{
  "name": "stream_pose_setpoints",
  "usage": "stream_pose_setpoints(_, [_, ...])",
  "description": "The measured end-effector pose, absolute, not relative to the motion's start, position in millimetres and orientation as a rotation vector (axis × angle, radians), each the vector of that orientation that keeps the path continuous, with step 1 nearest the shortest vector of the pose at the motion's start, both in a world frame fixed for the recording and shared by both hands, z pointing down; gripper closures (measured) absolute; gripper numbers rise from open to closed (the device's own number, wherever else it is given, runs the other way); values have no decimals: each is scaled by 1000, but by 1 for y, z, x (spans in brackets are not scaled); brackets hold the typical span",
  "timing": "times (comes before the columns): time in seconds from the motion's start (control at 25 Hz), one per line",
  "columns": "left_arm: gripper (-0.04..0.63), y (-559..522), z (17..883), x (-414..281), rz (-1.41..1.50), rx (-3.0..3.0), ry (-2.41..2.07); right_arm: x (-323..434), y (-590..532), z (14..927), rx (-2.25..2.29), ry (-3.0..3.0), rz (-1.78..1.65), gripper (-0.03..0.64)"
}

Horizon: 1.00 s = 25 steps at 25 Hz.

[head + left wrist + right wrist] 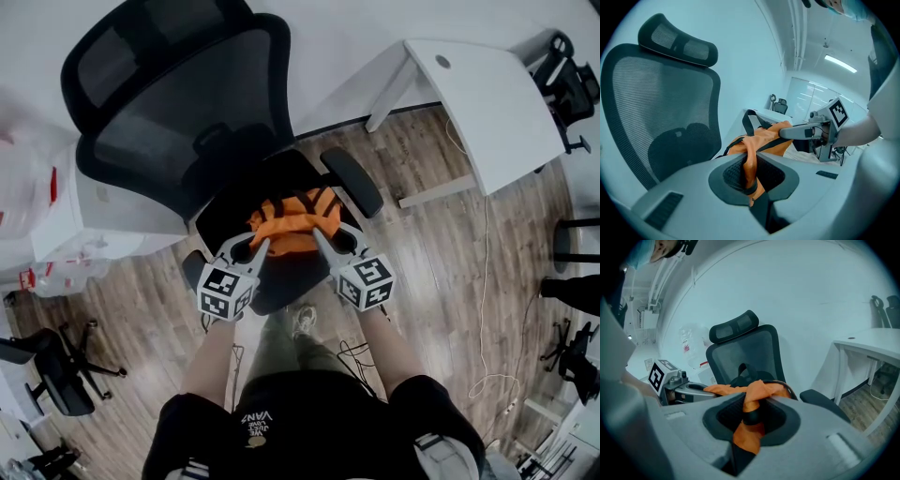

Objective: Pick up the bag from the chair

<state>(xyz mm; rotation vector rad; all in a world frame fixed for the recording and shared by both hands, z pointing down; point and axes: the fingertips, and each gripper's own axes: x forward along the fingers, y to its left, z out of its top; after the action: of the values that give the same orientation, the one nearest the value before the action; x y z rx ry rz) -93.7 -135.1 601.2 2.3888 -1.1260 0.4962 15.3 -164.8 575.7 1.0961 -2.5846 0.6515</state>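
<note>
An orange bag (292, 223) with black straps hangs just above the seat of a black mesh office chair (178, 112). My left gripper (262, 246) is shut on a bunched fold of the bag's left side (750, 164). My right gripper (319, 236) is shut on a fold of its right side (750, 420). In the left gripper view the bag (764, 138) stretches across to the right gripper (806, 132). From the right gripper view the bag (750, 391) runs over to the left gripper (693, 390), with the chair back (745, 352) behind it.
A white desk (487, 103) stands at the right, with another chair (567, 80) beyond it. White boxes and bags (56, 225) sit to the left of the chair. A cable (483, 309) trails over the wooden floor. The person's legs and shoe (302, 321) are just before the seat.
</note>
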Motion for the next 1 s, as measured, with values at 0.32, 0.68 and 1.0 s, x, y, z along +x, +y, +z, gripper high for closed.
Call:
stream_pose_setpoints(0.32, [549, -138, 570, -90, 472, 2440, -1152, 20, -164, 546, 1128, -2620, 612, 537])
stream_pose_setpoints(0.68, [549, -139, 537, -83, 437, 2475, -1189, 28, -163, 515, 1141, -2654, 577, 537])
stream_pose_setpoints(1.0, [549, -138, 507, -80, 409, 2512, -1230, 31, -161, 487, 1139, -2695, 541, 537])
